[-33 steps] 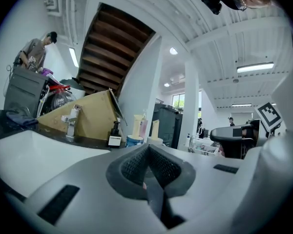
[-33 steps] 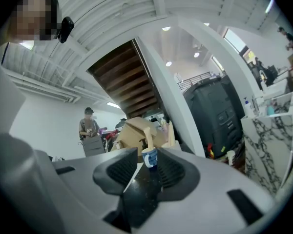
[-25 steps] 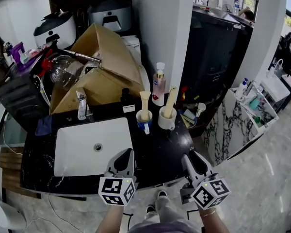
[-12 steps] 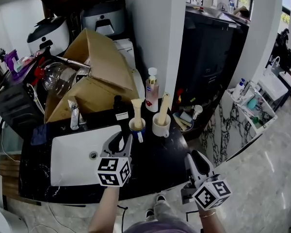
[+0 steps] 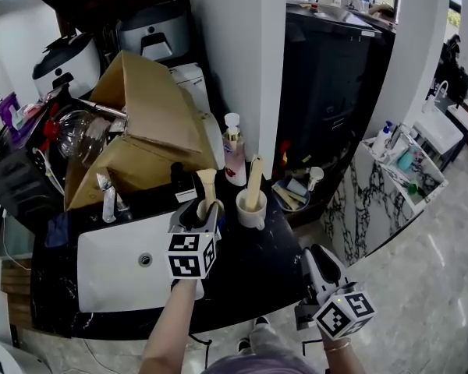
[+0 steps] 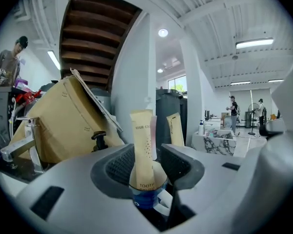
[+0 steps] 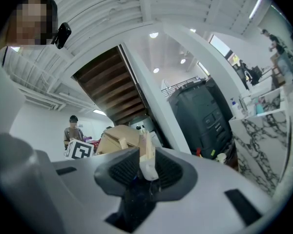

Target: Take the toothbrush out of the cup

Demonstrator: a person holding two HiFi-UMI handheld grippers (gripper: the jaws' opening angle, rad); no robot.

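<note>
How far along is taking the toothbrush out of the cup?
Done: nothing; the packaged toothbrush stands in the blue cup. In hand: left gripper at the cup, jaws opening around the pack, not pressing. Left: grip and lift out. The right gripper hangs back, closing, empty.

Your toothbrush (image 6: 143,145) is a flat cream pack with "TOOTH" printed near its foot. It is still seated nearly upright in the small blue cup (image 6: 147,198), its top toward 12 o'clock. The cup stands on the black desk (image 5: 249,259). Seen along your left hand-held gripper (image 6: 146,162), pack and cup show in the gap between the opening jaws, and the pads do not press on them. Just beside the blue cup, at 3 o'clock, a white cup (image 5: 251,211) holds a second cream pack (image 5: 254,179), tipped slightly toward 1 o'clock.
</note>
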